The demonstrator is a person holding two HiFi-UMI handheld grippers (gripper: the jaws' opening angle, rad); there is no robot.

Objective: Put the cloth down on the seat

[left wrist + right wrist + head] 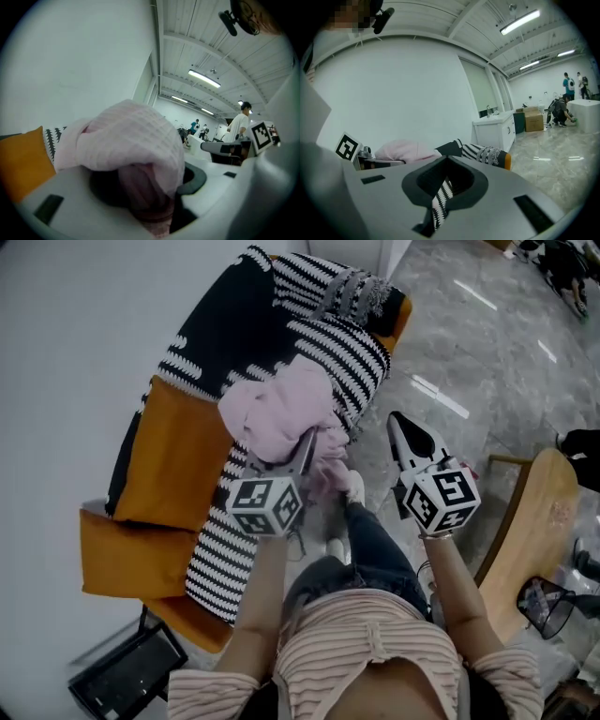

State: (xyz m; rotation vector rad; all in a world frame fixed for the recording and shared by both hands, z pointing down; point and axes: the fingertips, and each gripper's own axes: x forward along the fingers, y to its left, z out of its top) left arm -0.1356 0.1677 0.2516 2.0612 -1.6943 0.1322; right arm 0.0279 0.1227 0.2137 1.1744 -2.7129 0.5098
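Clamped on a bunched pale pink waffle-weave cloth (279, 411), the left gripper (309, 440) holds its load with the fabric pinched between the jaws and spilling up over them, as the left gripper view shows. From the head view the cloth sits above the orange cushioned seat (176, 463), over the spot where a black-and-white striped knitted throw (349, 345) drapes across it; whether the lowest folds touch the throw I cannot tell. The right gripper (403, 426) is just beside, to the right, its jaws drawn together on nothing, with only the striped throw showing through the slit between them in the right gripper view. I judge the step in hand to be the carry to the seat, near its end, with the putting down itself not yet done. The next move calls for lowering the left gripper until the bundle's weight rests on the seat, then parting the jaws and drawing back along their line so the loose weave does not snag on a pad and get dragged off the edge.
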